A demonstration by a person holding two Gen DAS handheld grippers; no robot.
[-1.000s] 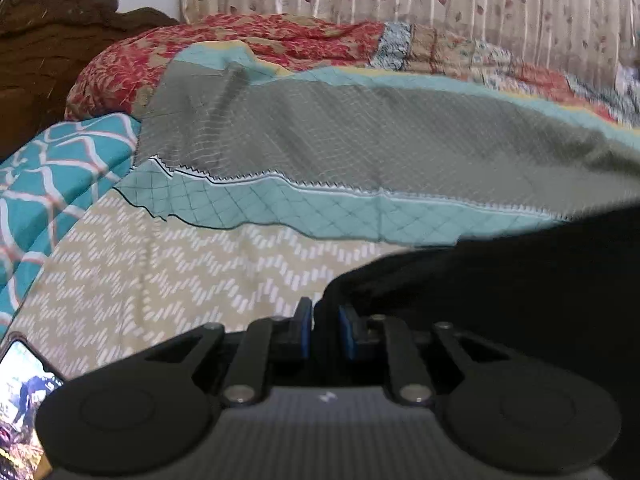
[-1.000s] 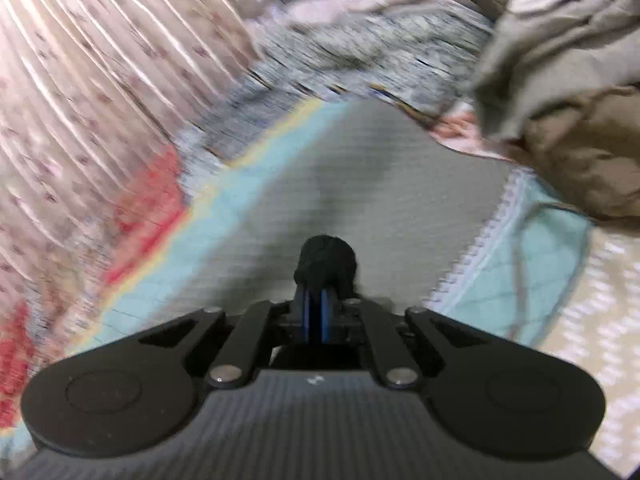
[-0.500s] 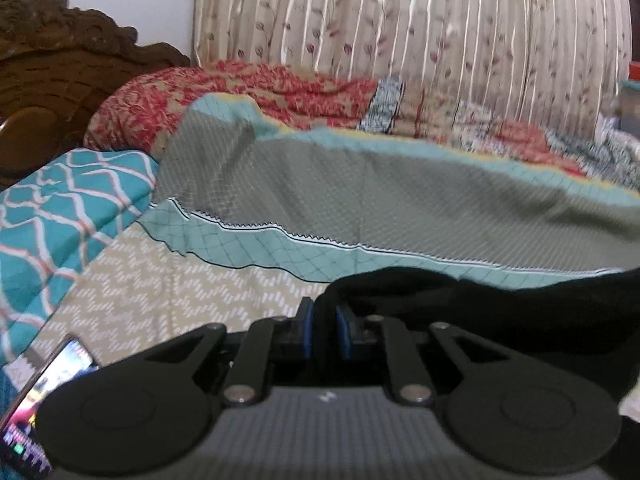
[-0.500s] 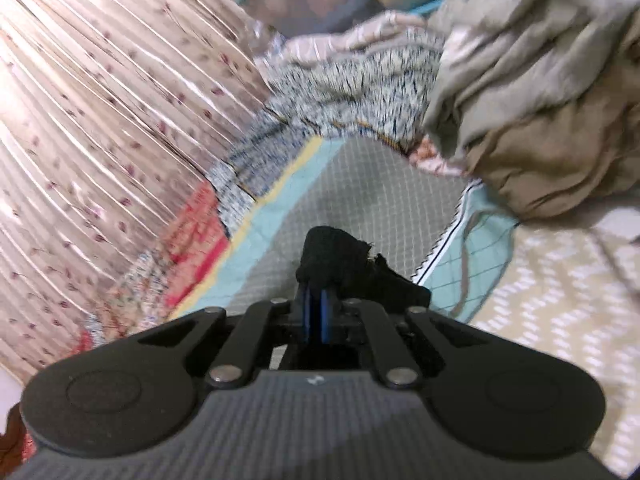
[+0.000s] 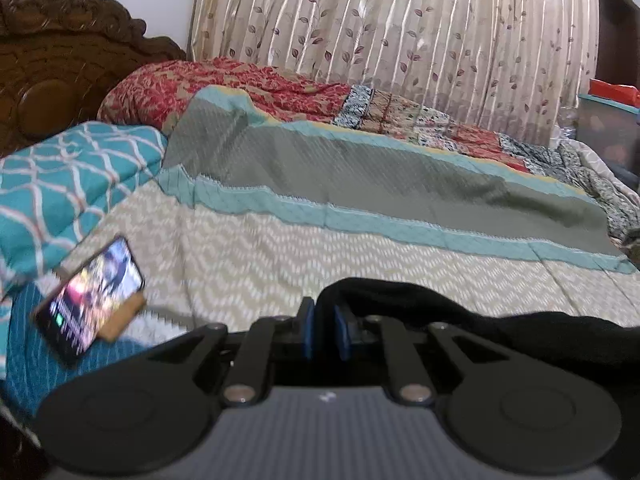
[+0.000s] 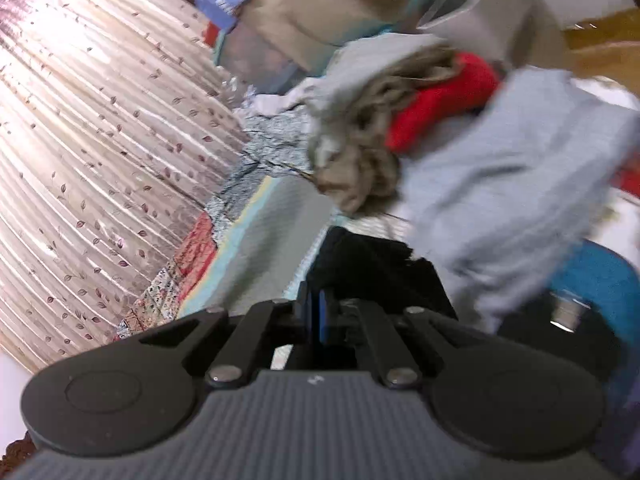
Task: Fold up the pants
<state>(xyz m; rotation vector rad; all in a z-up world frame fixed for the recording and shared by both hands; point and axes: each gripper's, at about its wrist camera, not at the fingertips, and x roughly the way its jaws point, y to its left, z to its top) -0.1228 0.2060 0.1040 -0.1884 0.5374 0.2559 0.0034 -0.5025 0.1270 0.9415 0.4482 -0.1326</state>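
Observation:
The black pants (image 5: pixel 500 320) hang as a dark band from my left gripper (image 5: pixel 325 330) off to the right, above the patterned bedspread (image 5: pixel 340 248). The left gripper's blue pads are shut on a fold of the pants. In the right wrist view my right gripper (image 6: pixel 320 316) is shut on another bunch of the black pants (image 6: pixel 372 268), which sticks out past the fingers. Most of the garment is hidden below both grippers.
A lit phone (image 5: pixel 92 296) leans at the left on the bed by a teal patterned pillow (image 5: pixel 60 184). A carved wooden headboard (image 5: pixel 52 64) and a curtain (image 5: pixel 400 40) stand behind. A heap of grey, brown and red clothes (image 6: pixel 460 132) lies at the right end.
Both grippers have risen and pulled back with the pants. The left view now shows more bedspread and the phone. The right view has swung toward the clothes heap.

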